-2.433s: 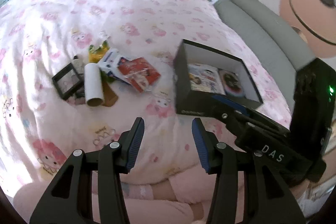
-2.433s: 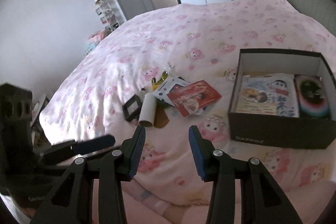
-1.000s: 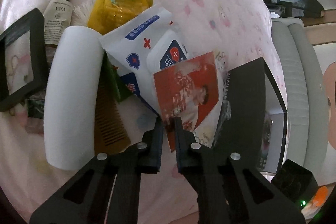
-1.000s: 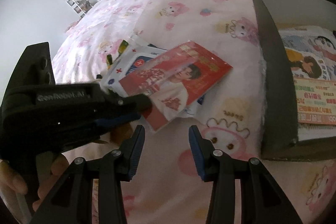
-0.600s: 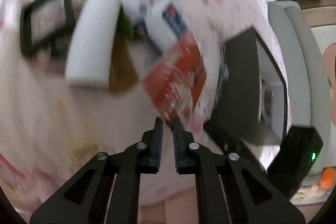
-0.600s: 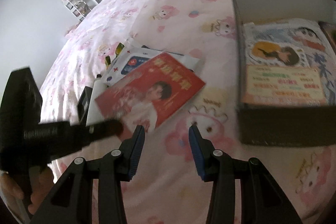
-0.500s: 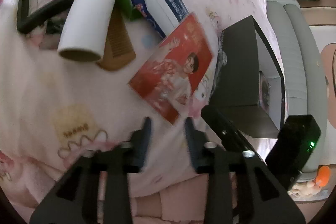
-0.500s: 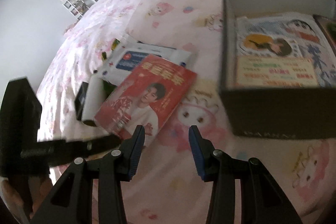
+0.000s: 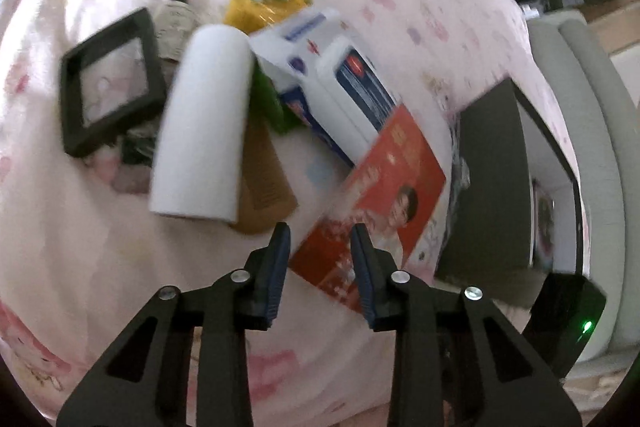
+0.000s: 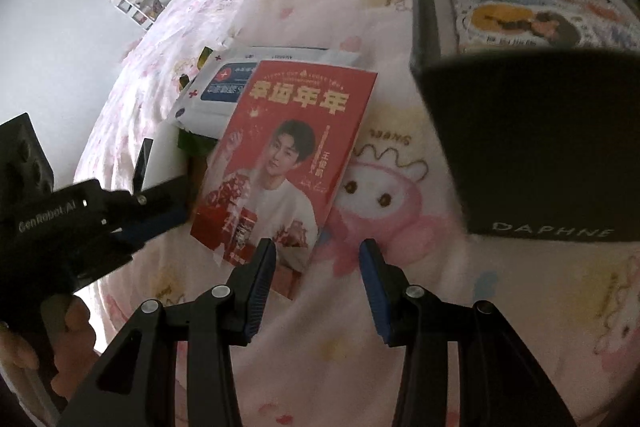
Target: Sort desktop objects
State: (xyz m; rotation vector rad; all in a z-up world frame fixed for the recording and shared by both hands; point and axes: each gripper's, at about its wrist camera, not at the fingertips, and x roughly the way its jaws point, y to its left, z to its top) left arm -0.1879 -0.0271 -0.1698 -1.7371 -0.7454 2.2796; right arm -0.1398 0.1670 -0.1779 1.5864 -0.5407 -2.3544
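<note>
Red card (image 10: 288, 163) lies flat on the pink bedsheet (image 10: 400, 327) at frame centre, just left of the black box (image 10: 540, 155), presumably staged for boxing; left gripper (image 9: 320, 247) closing, nothing pinched yet; right gripper (image 10: 316, 259) released, straddling the card's near corner.

Booklet (image 10: 296, 155) on wipes pack (image 10: 216, 91), left of box (image 10: 536, 155)
</note>
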